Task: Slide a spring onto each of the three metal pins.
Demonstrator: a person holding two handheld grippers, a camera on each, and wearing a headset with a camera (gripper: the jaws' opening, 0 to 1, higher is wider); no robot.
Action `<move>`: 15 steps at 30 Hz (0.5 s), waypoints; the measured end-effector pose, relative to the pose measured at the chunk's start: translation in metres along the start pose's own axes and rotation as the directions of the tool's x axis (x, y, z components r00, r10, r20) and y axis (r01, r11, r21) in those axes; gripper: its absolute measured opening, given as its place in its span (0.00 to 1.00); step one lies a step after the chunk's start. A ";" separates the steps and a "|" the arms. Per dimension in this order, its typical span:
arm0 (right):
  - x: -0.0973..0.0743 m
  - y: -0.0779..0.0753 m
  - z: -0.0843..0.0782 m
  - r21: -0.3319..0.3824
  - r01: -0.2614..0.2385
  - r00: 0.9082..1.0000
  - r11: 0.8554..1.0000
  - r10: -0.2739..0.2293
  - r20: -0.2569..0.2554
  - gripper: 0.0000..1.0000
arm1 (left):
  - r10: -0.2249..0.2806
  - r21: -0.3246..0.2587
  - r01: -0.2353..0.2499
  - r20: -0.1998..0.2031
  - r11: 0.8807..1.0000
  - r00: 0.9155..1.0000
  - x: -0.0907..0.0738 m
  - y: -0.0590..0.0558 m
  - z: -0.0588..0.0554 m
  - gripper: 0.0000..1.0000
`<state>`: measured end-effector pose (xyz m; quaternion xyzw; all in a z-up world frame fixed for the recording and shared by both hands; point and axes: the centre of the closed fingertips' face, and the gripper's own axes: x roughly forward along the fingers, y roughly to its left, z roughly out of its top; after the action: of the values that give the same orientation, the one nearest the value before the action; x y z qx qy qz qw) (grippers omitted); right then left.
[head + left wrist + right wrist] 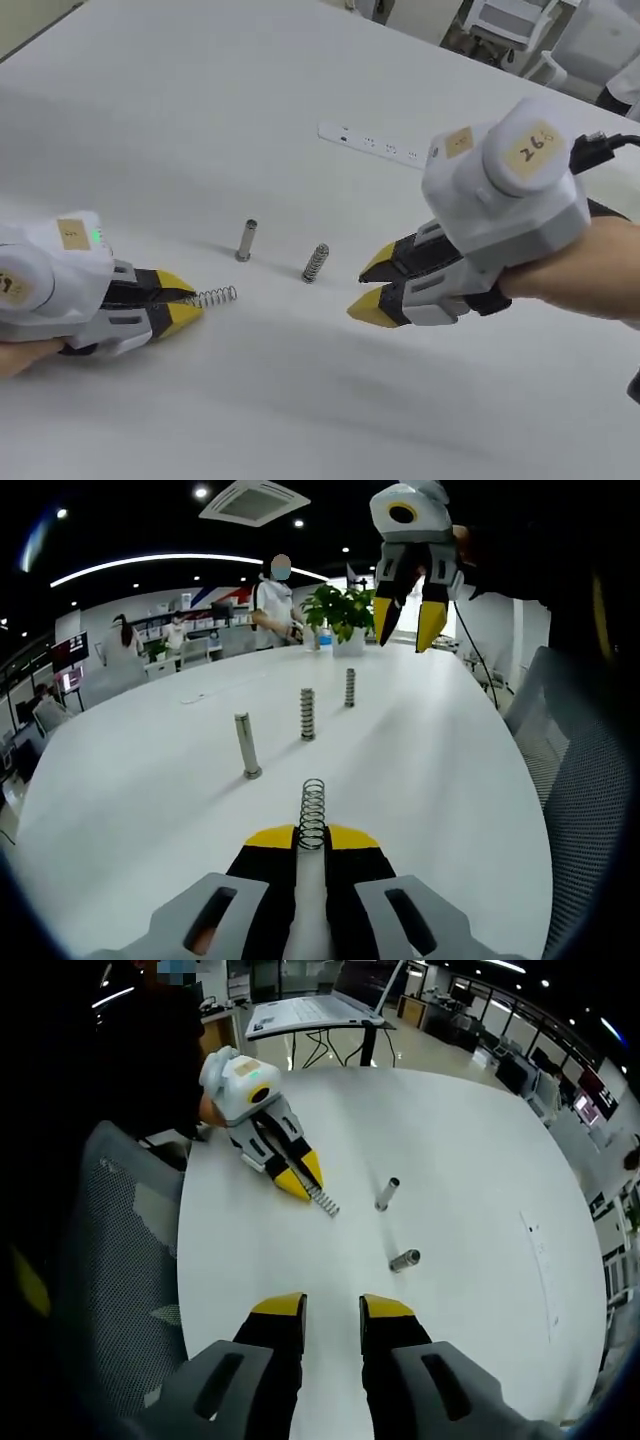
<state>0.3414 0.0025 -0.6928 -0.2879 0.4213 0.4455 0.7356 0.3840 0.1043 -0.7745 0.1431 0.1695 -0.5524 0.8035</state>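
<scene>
My left gripper point(190, 300) lies low at the table's near left, shut on the end of a loose spring point(216, 296) that sticks out past its yellow tips point(312, 835). Beyond it a bare metal pin point(246, 240) stands upright. A pin wearing a spring point(316, 263) stands to its right. In the left gripper view the bare pin point(245, 746), that sprung pin point(307, 714) and a second sprung pin point(350, 687) line up. My right gripper point(368, 287) hovers open and holds nothing, right of the sprung pin point(404, 1260).
A white power strip point(375, 145) lies farther back on the white table point(200, 110). A grey mesh chair point(110, 1260) stands at the table's edge. People and a potted plant point(340, 605) are at the far end of the room.
</scene>
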 end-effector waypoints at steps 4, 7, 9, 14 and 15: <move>0.003 0.004 0.002 -0.007 -0.013 1.000 1.000 0.013 0.004 0.19 | -0.025 0.015 0.025 0.019 1.000 1.000 -0.003 -0.014 0.010 0.02; 0.006 0.007 0.002 -0.008 -0.025 1.000 1.000 0.025 0.008 0.19 | -0.043 0.023 0.042 0.034 0.999 0.999 -0.005 -0.024 0.018 0.02; 0.009 0.009 0.001 -0.011 -0.037 0.999 0.999 0.037 0.008 0.19 | -0.057 0.031 0.056 0.043 0.998 0.997 -0.006 -0.032 0.025 0.02; 0.011 0.016 0.000 -0.028 -0.060 0.998 0.998 0.060 0.009 0.19 | -0.085 0.056 0.082 0.053 0.995 0.995 -0.008 -0.047 0.036 0.02; 0.012 0.017 0.000 -0.030 -0.063 0.998 0.998 0.063 0.012 0.19 | -0.089 0.061 0.086 0.054 0.994 0.995 -0.009 -0.049 0.038 0.02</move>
<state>0.3295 0.0149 -0.7036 -0.2822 0.4187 0.4765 0.7197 0.3396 0.0790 -0.7385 0.1432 0.1365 -0.5957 0.7785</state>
